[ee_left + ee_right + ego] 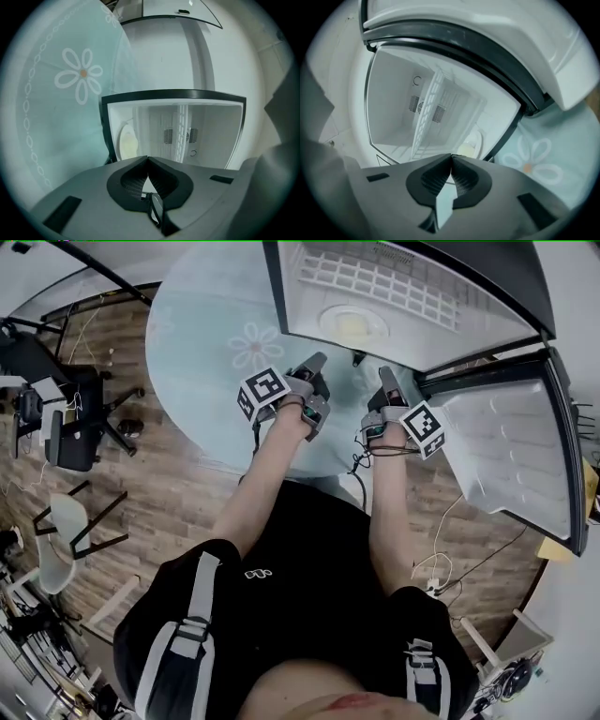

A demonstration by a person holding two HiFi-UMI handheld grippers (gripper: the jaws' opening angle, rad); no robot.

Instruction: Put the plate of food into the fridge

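Note:
The fridge (pixel 309 310) stands open in front of me. A white plate of pale yellow food (pixel 352 322) lies inside it on the floor of the compartment, below a white wire shelf (pixel 375 277). My left gripper (pixel 317 360) and right gripper (pixel 384 374) hover side by side just outside the opening, both shut with nothing between their jaws. In the left gripper view the plate (pixel 125 140) shows at the left of the compartment beyond the left gripper (pixel 148 158). The right gripper view shows the plate (pixel 469 145) just past the right gripper (pixel 451 155).
The fridge door (pixel 511 451) hangs open to my right, its dark seal close to the right gripper. A pale teal round surface with a daisy print (pixel 216 352) spreads under and left of the grippers. A black office chair (pixel 70 427) and a white chair (pixel 66 540) stand at the left on wood flooring.

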